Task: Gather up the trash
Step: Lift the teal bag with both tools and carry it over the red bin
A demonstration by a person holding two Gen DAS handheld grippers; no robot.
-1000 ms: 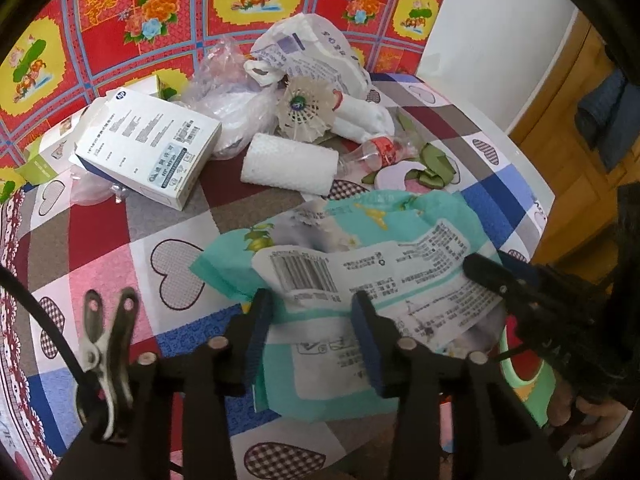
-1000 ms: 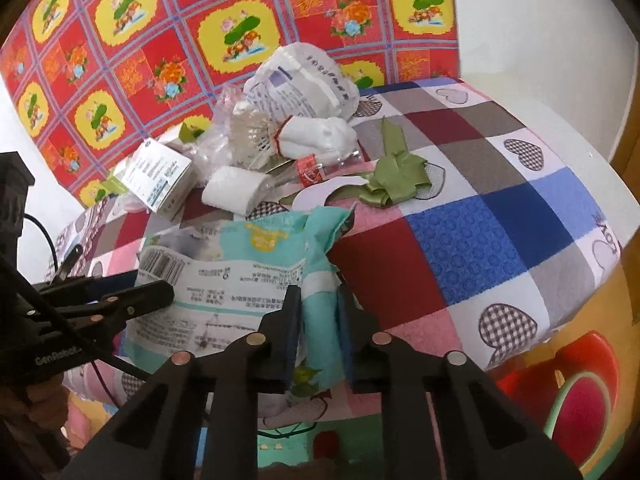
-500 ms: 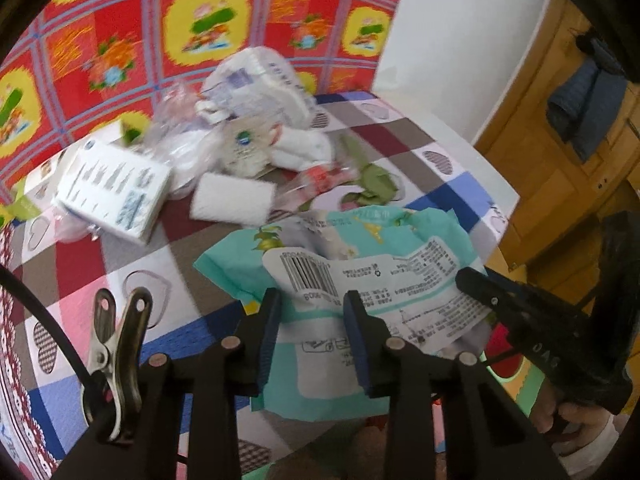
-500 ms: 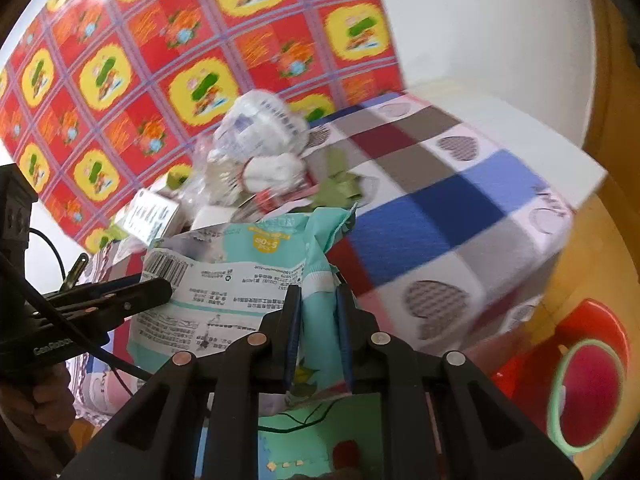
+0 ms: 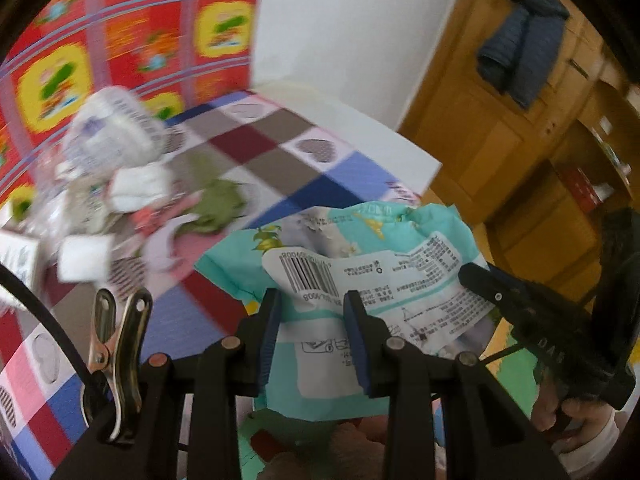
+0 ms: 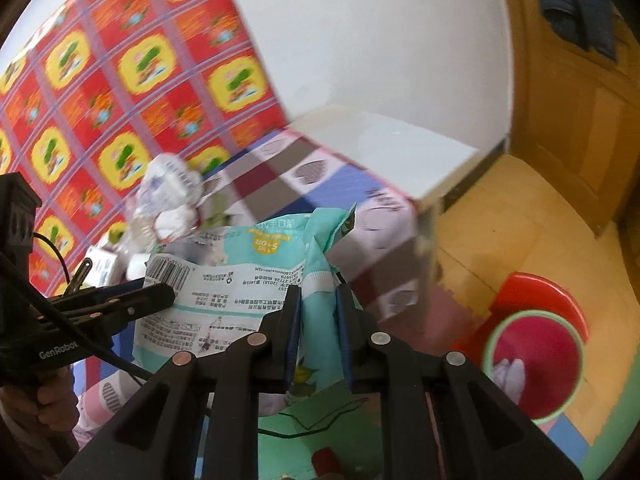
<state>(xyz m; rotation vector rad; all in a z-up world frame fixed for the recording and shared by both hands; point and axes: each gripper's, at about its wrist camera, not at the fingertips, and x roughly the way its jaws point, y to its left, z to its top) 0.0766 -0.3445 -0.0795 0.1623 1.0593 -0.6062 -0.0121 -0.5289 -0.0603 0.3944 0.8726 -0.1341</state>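
Midway, by the look of it. Teal wrapper (image 5: 360,272) is off the surface (image 5: 280,168) and held in the air by both grippers. Left gripper (image 5: 312,320) has its pads on either side of the wrapper's lower white label, gripping it; right gripper (image 6: 318,332) is clamped narrow on the wrapper's bunched teal edge.

Landmark: red bin (image 6: 536,352) on the floor.
- Wrapper hangs up and to the left of the bin in the right wrist view, past the surface's near edge, not yet above the bin's mouth.
- Bin already holds something pale, crumpled; cannot tell what.
- Rest of the trash pile (image 5: 116,176) lies on the surface, well apart from the bin: a white printed bag, white wads, a green scrap, part of a white box at the frame edge. All blurred, details unclear.

Judgement: one item is in transit and the pale thing in the bin suggests at least one deposit already made. Left to do: bring the wrapper over the bin, release with both grippers, then clear the pile piece by piece. Most of the job is still ahead.
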